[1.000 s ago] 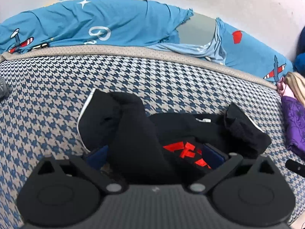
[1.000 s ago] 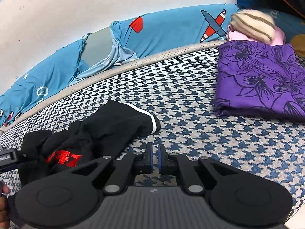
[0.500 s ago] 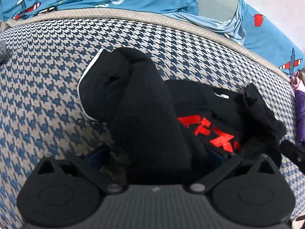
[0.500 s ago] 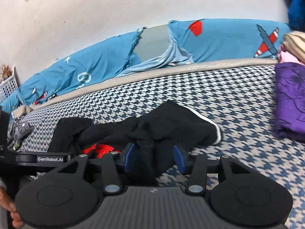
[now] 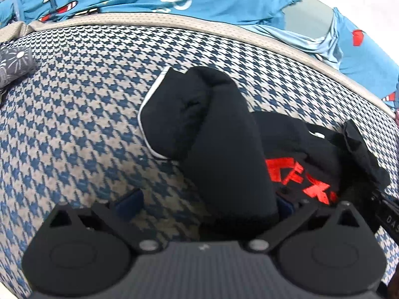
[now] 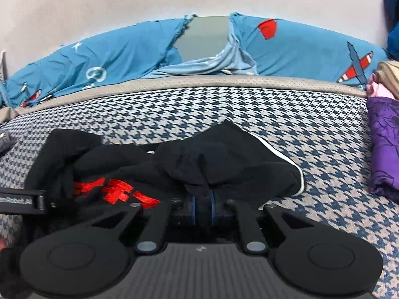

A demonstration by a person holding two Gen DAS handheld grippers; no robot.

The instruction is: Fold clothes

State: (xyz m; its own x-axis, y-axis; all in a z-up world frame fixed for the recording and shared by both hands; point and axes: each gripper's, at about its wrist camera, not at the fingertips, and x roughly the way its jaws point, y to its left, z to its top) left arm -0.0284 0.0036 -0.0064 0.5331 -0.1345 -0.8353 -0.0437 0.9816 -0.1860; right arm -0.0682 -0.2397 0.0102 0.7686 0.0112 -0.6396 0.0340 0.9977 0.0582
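A houndstooth mattress [image 6: 224, 114] meets blue aeroplane-print bedding [image 6: 299, 47] below a pale wall [image 6: 149, 0].

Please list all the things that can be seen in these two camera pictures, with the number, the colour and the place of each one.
black garment: 1, black with red letters and a white edge stripe, crumpled on the mattress, near both grippers.
mattress: 1, blue and beige houndstooth pattern, under everything.
blue sheet: 1, blue with aeroplane prints, along the far edge by the wall.
purple garment: 1, purple with dark flowers, folded, at the right edge of the right wrist view.
grey cloth: 1, grey with white pattern, at the left edge of the left wrist view.
left gripper: 1, black, jaws wide apart, garment lying between them.
right gripper: 1, black, jaws have just closed on a fold of the black garment.
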